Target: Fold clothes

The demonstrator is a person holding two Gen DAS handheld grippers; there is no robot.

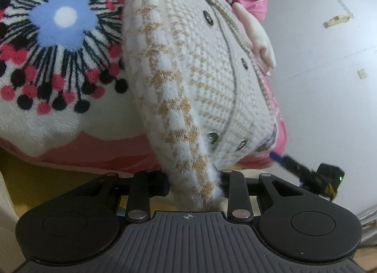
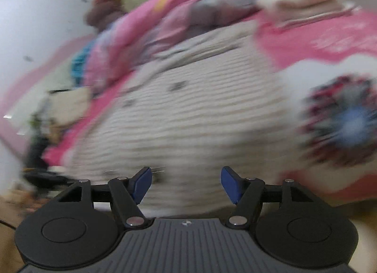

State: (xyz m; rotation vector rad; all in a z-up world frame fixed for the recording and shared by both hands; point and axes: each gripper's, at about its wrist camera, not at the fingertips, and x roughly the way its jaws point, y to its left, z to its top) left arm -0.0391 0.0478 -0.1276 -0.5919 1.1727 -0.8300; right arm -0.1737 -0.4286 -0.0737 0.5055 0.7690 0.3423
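My left fingers (image 1: 195,186) pinch the soft, bulky cardigan's (image 1: 200,80) sleeve; right fingers (image 2: 186,184) apart, empty.

A home bedroom — a bed (image 2: 306,44) spread with a pink quilt (image 2: 146,28) and a fleecy blanket (image 1: 59,44) printed with a blue-centred flower fills both views. Folded clothes (image 2: 299,2) lie piled at two o'clock in the right wrist view, and a plain pale wall (image 1: 325,80) with scraps of tape rises beside the bed.
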